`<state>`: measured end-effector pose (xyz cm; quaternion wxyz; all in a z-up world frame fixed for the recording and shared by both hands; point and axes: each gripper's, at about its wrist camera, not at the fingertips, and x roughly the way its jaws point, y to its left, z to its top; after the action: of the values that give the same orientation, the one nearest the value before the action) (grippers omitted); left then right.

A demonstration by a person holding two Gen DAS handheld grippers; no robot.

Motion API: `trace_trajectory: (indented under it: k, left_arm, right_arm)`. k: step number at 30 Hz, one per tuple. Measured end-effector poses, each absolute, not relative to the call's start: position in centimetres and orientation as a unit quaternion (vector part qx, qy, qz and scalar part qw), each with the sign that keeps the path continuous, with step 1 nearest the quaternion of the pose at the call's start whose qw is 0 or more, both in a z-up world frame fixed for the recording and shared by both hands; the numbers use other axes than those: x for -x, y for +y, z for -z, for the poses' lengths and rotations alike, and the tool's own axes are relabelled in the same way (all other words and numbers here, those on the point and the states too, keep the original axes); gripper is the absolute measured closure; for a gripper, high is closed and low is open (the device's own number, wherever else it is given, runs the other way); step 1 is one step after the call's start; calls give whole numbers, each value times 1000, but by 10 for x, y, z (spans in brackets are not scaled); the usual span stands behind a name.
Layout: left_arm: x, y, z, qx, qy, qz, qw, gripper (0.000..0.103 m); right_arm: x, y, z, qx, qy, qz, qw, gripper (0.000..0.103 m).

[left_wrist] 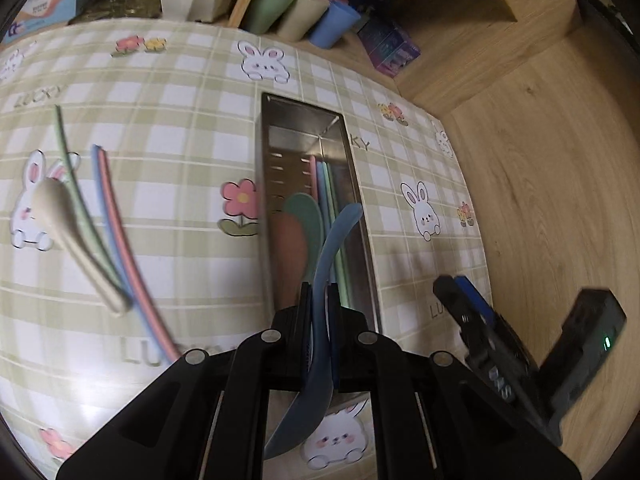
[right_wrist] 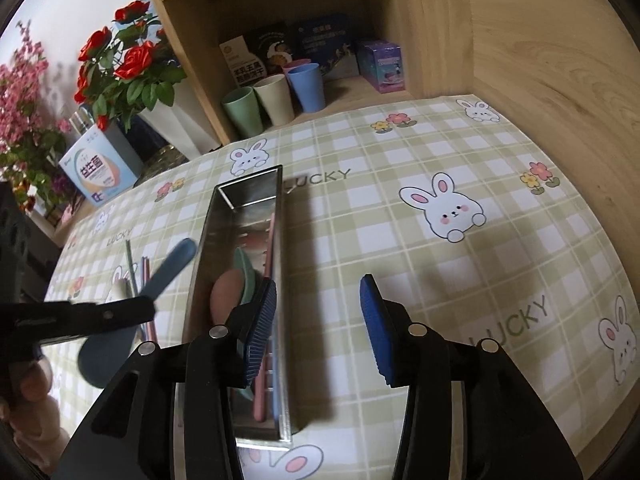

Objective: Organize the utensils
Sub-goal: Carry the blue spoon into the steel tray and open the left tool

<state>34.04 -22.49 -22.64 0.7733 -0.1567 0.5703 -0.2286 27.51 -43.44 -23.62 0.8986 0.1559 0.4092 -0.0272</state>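
**Blue spoon held over the steel tray**

Over the checked tablecloth (left_wrist: 192, 128), in the left wrist view, the left gripper (left_wrist: 319, 304) is clenched on the blue spoon (left_wrist: 334, 240), pinching it mid-handle so the bowl hangs back under the camera and the handle tip points into the long metal tray (left_wrist: 362, 216). That grip looks chosen to line the spoon up with the tray's length. Inside lie a brownish-pink spoon (left_wrist: 289, 248), a green spoon (left_wrist: 310, 216) and pastel chopsticks. Loose on the cloth to the left wait a cream spoon (left_wrist: 60, 216) and more chopsticks (left_wrist: 108, 216). All look like smooth matte plastic.

In the right wrist view, the right gripper (right_wrist: 318, 328) hangs released, its ribbed blue pads (right_wrist: 262, 328) spread wide and holding nothing, just beside the tray's near end, probably standing by. The tray's brushed steel walls mirror the utensils inside. The blue spoon shows at left, pinched in the other gripper, apart from the tray.
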Motion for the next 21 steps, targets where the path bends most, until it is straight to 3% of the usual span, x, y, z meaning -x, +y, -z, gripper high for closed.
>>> trace_trajectory:
  k: [12, 21]
  left_arm:
    - [-372, -262, 252, 172, 599, 182, 761, 96]
    - [-366, -276, 265, 118, 608, 194, 760, 95]
  right_arm:
    - [-266, -460, 232, -178, 397, 48, 899, 57]
    - [-266, -462, 236, -189, 401, 57, 895, 57]
